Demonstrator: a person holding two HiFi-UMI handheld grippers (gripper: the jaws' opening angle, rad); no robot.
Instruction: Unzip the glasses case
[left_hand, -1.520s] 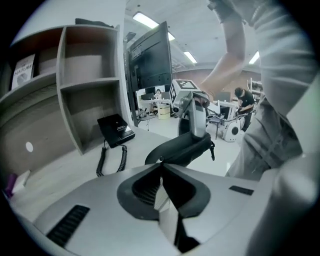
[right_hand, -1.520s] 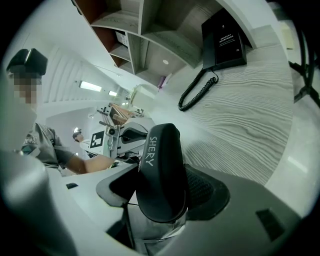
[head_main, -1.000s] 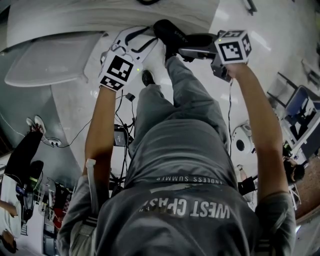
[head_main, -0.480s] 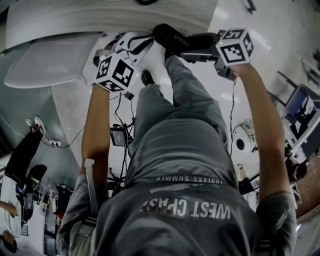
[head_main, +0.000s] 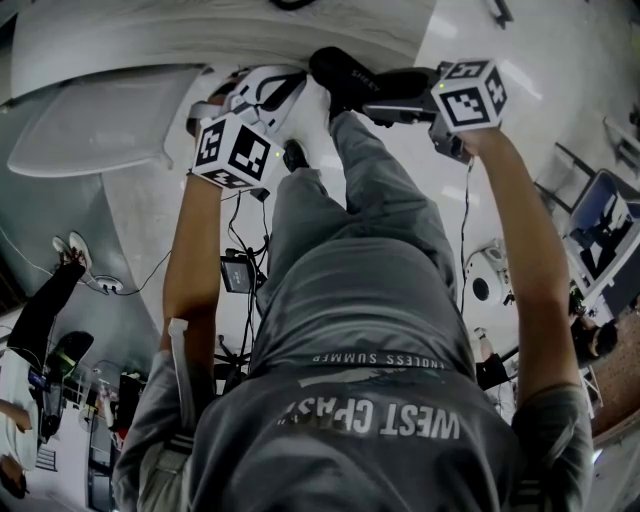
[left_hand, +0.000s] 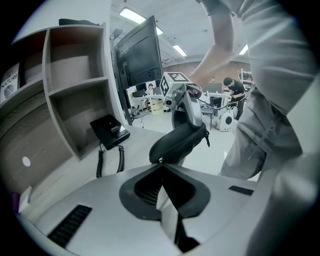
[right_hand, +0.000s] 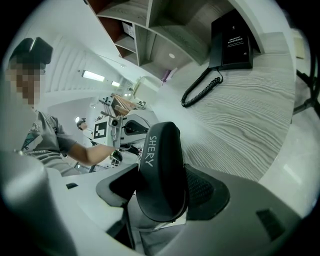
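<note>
While the right tongs stand wide and clamp the black glasses case across its middle, the case hangs in the air, clear of the table and just off its curved edge. White lettering on the shell reads SHERY, and the case is zipped up. Its seam runs along one long side, and a small pull tab dangles at the end nearest the right tongs. At the opposite end, the left tongs have just closed to a thin line. Their tips meet against the tip of the case, where a tiny bright piece shows. It is too small to tell whether that piece is pinched. On the table, near its back edge, a black telephone with a coiled cord lies below an open shelf unit.
</note>
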